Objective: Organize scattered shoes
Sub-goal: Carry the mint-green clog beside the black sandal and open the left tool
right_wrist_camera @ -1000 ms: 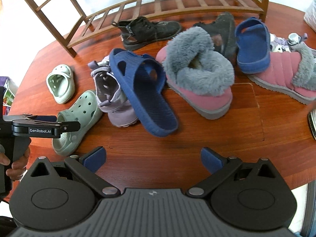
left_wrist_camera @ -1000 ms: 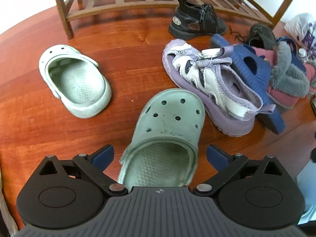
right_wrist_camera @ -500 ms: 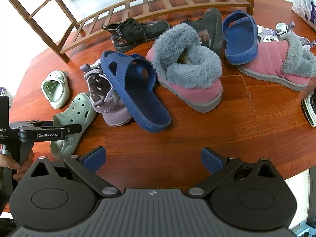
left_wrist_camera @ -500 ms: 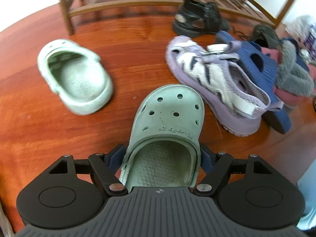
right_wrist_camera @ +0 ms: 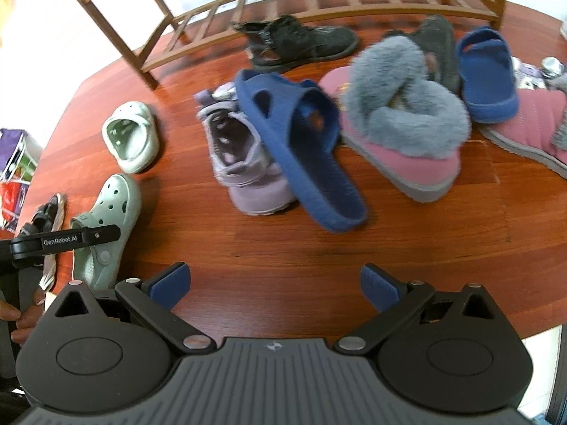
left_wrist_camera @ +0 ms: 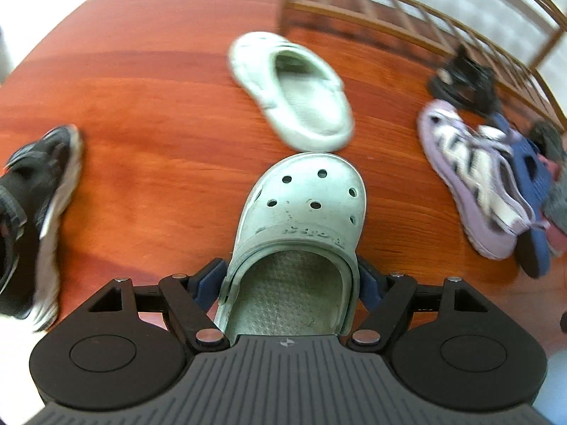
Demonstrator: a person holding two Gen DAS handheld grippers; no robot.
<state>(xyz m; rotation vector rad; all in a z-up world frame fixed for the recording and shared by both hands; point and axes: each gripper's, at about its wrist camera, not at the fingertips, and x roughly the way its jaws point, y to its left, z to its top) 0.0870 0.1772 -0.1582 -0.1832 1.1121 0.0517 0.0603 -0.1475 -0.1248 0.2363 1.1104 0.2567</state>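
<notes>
My left gripper (left_wrist_camera: 288, 279) is shut on the heel end of a pale green clog (left_wrist_camera: 304, 209), its blue pads pressed against both sides. The clog's toe points away, toward its mate (left_wrist_camera: 294, 92), which lies just beyond with its opening up. In the right wrist view the held green clog (right_wrist_camera: 110, 219) sits at the far left under the left gripper, and the mate (right_wrist_camera: 133, 138) lies behind it. My right gripper (right_wrist_camera: 274, 285) stands open above bare table, short of the pile of shoes.
A wooden shoe rack (right_wrist_camera: 319, 3) runs along the back of the red-brown table (right_wrist_camera: 283, 241). In the pile are a purple sandal (right_wrist_camera: 244, 163), blue slides (right_wrist_camera: 304, 141), pink fur-lined boots (right_wrist_camera: 400, 131) and black boots (right_wrist_camera: 301, 40). A black sneaker (left_wrist_camera: 32, 219) lies at left.
The left gripper closed on the green clog's heel and swung it left, so its toe now nears the other clog. A black sneaker came into view. The right gripper stayed open.
</notes>
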